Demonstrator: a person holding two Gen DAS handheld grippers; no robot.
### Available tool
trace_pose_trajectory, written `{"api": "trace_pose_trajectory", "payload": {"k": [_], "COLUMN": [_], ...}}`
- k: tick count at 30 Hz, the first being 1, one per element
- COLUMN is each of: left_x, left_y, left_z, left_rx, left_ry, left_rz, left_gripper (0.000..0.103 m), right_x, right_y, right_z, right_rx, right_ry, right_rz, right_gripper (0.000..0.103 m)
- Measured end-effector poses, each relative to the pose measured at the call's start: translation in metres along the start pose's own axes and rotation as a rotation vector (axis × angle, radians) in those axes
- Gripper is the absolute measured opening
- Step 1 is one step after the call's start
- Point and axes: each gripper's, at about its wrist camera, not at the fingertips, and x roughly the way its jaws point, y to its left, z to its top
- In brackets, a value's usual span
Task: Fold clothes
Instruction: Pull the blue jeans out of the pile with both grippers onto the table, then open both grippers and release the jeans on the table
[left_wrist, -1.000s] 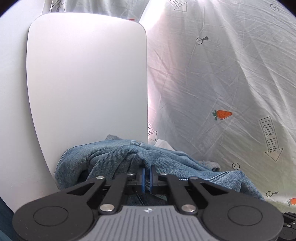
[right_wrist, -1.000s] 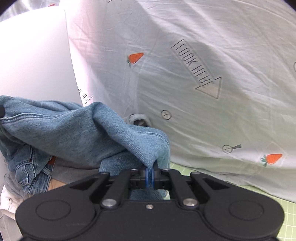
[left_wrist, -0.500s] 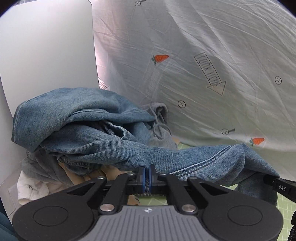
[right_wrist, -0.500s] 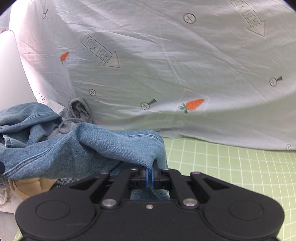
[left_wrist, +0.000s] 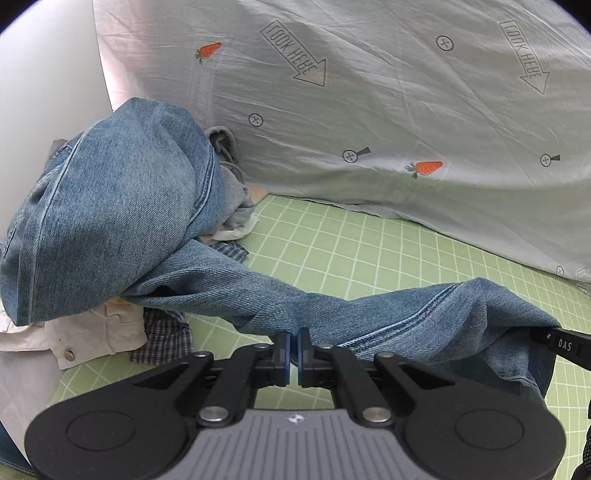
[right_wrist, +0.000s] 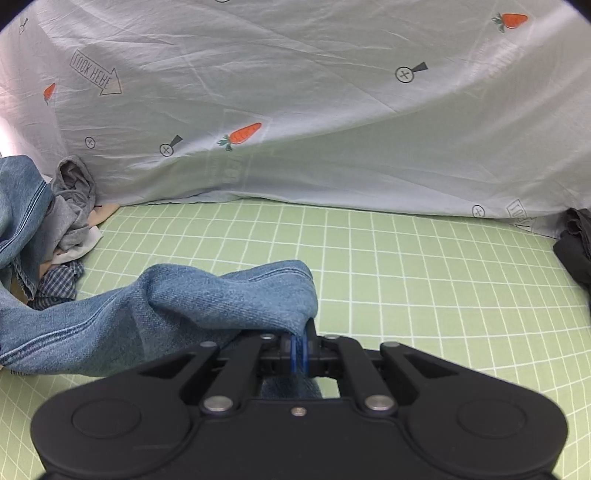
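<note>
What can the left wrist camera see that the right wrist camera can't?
Only the left wrist view shows the cream garment with snap buttons under the pile and the big bunched part of the jeans. Only the right wrist view shows a dark garment at the mat's right edge. Both show the jeans, the green grid mat, the carrot-print sheet, and the left gripper and right gripper each shut on denim.

Both views are taken low and close above the green grid mat (left_wrist: 369, 258), facing the printed sheet (right_wrist: 332, 110) behind. The clothes pile (left_wrist: 110, 221) is shared: left of frame in each.
</note>
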Motion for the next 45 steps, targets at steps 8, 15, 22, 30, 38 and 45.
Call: {"api": "trace_pose_trajectory", "payload": {"k": [8, 15, 22, 30, 38, 45], "left_x": [0.006, 0.014, 0.017, 0.004, -0.017, 0.005], "left_y": [-0.077, -0.165, -0.232, -0.212, -0.106, -0.017], "left_z": [-0.031, -0.068, -0.080, -0.082, -0.054, -0.051], "left_rx": [0.042, 0.133, 0.266, 0.293, 0.033, -0.113], "left_ry": [0.056, 0.149, 0.170, 0.204, 0.162, 0.206], "left_rz": [-0.094, -0.216, -0.307, -0.341, -0.256, -0.048], "left_gripper": [0.003, 0.003, 0.005, 0.042, 0.053, 0.054], "right_x": [-0.019, -0.028, -0.037, -0.027, -0.013, 0.020], "right_y": [-0.098, -0.191, -0.255, -0.241, -0.164, -0.129], "right_z": [-0.027, -0.051, -0.065, -0.069, -0.065, -0.073], "right_rx": [0.032, 0.117, 0.219, 0.214, 0.130, 0.204], "right_ry": [0.010, 0.027, 0.049, 0.105, 0.092, 0.201], "right_rz": [-0.094, -0.209, -0.320, -0.342, -0.255, -0.194], "right_gripper": [0.004, 0.004, 0.004, 0.074, 0.100, 0.101]}}
